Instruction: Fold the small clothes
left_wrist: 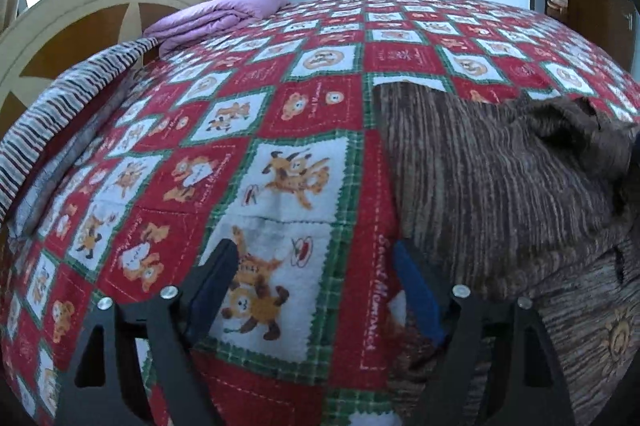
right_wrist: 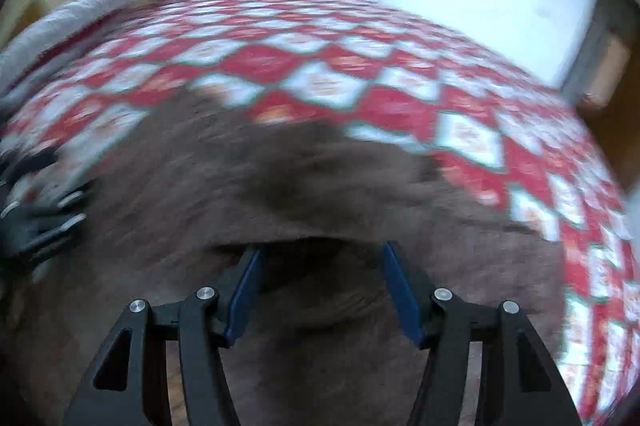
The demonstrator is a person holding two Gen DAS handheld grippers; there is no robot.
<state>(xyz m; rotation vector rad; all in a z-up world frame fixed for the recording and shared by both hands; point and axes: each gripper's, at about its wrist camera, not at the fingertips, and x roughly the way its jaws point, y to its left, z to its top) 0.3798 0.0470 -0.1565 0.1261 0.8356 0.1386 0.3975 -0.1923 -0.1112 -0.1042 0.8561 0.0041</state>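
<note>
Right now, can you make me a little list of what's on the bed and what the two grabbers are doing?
surface: bed with a red, white and green bear blanket
clothing: brown striped garment, lying on the blanket
far end: folded purple blanket, beside the headboard
left gripper: fingers apart, holding nothing, at the garment's left edge
right gripper: fingers apart, over the garment; view blurred
fold: not finished, cloth rumpled

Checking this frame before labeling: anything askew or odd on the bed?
Only the brown striped garment: it lies rumpled on the red patchwork quilt, its far right part bunched into a raised hump. Both the left gripper and right gripper are open, holding nothing. The right wrist view is motion-blurred.
</note>
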